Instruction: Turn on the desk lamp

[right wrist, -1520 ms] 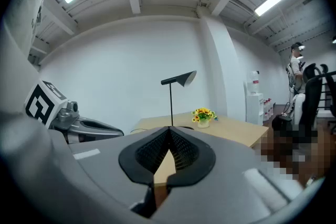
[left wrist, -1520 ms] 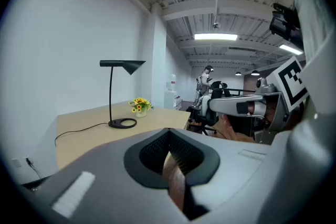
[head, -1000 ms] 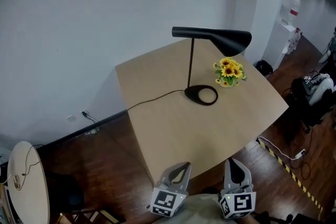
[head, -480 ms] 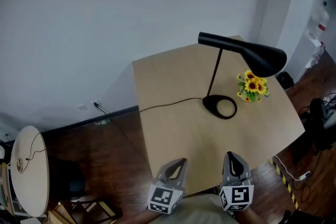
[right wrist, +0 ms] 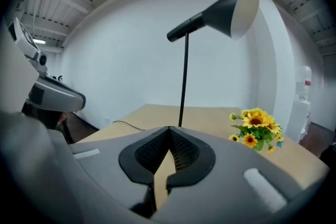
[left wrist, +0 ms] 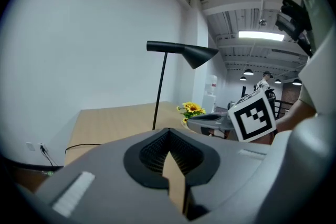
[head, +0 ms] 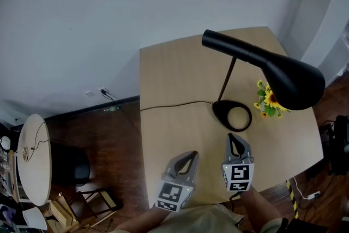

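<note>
Desk lamp (head: 272,65), matte black with a slim stem, cone shade and oval ring base, stands on the light wooden table (head: 174,79). The right gripper (head: 233,139) has its jaws pressed together on nothing, tips near the lamp's base. The left gripper (head: 191,155), likewise closed and empty, hovers beside it. A thin black cord (head: 174,105) runs left off the table. Small yellow sunflowers (head: 268,101) sit just right of the base.

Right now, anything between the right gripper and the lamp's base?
Nothing visible. Only bare table lies between the right gripper and the lamp base. The sunflowers stand to the base's right, and the cord runs off to its left, both clear of that line.
</note>
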{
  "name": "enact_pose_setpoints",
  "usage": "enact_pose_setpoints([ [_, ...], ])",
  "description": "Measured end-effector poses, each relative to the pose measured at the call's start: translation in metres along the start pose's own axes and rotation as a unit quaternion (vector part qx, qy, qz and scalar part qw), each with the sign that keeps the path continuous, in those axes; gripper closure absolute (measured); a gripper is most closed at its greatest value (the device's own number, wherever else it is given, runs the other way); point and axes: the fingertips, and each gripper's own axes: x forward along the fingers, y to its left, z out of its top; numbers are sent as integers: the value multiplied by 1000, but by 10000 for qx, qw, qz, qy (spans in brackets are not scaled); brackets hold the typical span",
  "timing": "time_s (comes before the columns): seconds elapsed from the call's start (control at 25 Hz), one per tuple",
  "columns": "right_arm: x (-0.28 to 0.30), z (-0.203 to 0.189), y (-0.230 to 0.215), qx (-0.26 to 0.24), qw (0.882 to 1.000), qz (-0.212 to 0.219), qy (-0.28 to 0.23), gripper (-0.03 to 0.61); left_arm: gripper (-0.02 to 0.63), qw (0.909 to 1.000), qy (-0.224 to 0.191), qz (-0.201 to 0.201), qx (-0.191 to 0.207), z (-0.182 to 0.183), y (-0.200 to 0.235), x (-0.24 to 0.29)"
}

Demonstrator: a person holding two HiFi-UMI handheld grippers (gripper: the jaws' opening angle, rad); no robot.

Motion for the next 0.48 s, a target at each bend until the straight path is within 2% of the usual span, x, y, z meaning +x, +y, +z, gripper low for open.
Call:
enact_pose_setpoints([
  [0.24,84,-23,-24,-34,9989,185,422,578,614,9978,313,528,-247,-15,13,33],
  [0.48,141,-54,-39,-30,9958,171,898,578,614,9967,416,643,-271,-14,6,51],
])
